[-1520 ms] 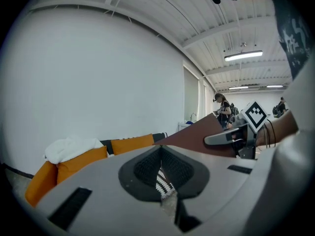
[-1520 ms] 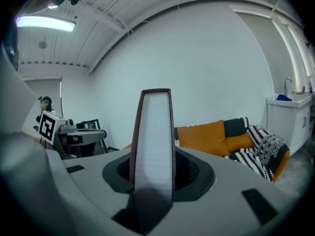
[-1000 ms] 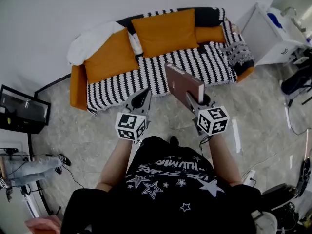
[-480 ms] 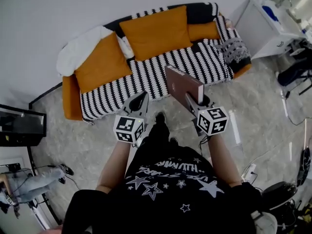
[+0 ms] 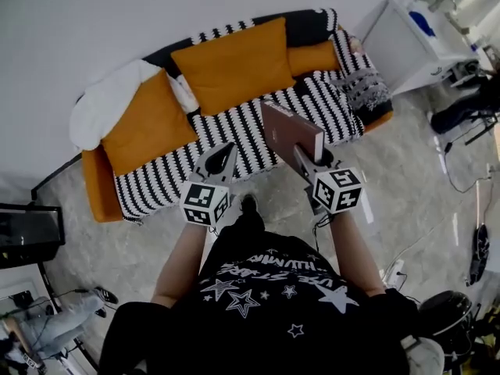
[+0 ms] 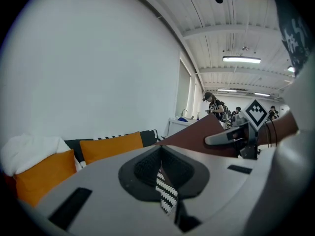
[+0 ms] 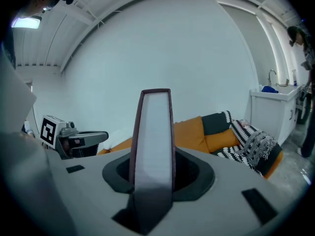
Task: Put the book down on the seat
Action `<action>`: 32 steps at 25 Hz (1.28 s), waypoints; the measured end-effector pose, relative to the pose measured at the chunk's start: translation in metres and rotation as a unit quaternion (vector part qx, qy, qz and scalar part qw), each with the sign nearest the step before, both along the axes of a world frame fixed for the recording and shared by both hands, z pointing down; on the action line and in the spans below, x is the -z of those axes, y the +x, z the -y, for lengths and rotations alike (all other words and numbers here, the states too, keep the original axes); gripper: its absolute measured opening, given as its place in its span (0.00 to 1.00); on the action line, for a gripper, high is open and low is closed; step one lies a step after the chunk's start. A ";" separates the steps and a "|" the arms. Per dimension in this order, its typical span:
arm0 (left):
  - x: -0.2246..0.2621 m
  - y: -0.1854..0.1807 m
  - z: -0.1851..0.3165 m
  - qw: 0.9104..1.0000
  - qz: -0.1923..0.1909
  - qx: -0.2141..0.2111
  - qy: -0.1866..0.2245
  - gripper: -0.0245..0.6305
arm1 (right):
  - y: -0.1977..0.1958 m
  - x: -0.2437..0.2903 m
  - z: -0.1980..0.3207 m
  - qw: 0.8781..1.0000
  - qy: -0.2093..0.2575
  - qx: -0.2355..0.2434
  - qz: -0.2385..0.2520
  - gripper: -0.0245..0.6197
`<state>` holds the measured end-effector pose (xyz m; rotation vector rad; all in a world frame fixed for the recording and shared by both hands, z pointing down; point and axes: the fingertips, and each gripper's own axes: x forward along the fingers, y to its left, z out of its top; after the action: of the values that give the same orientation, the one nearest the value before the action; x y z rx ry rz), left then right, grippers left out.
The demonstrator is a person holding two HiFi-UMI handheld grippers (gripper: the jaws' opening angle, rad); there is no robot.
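A brown hardback book (image 5: 291,133) stands on edge in my right gripper (image 5: 308,161), whose jaws are shut on its lower end. From the right gripper view, the book's (image 7: 153,141) pale page edge rises straight out of that gripper (image 7: 151,183). The book hangs above the front of the black-and-white striped sofa seat (image 5: 250,127). My left gripper (image 5: 221,158) is beside it on the left, holding nothing, its jaws together apart from a thin slit. In the left gripper view, that gripper (image 6: 166,183) points at the sofa, and the book (image 6: 197,134) shows on the right.
On the sofa lie two large orange cushions (image 5: 226,65) (image 5: 144,123), a white pillow (image 5: 101,108) at the left end and a patterned throw (image 5: 367,92) at the right end. A white cabinet (image 5: 406,37) stands to the right. A dark screen (image 5: 27,233) is on the floor to the left.
Both grippers have moved forward towards the sofa, so its seat now lies nearer below them. The book stays held the same way in the right gripper.
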<state>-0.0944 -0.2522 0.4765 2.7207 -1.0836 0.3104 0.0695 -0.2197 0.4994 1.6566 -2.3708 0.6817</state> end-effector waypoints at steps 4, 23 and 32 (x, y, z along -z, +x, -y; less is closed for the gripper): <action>-0.001 -0.008 0.039 1.000 -0.006 -0.003 -0.006 0.05 | -0.010 0.004 0.036 1.000 0.003 0.000 0.002 0.28; -0.016 0.034 0.114 0.997 -0.003 -0.065 -0.034 0.05 | 0.037 -0.019 0.089 0.997 -0.033 -0.066 -0.002 0.28; -0.021 0.091 0.158 0.998 0.012 -0.037 -0.041 0.05 | 0.099 -0.036 0.147 0.998 -0.046 -0.044 0.017 0.28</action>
<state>-0.0037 -0.4103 0.4976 2.6954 -0.9570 0.3902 0.1682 -0.3672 0.5350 1.7318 -2.2640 0.8279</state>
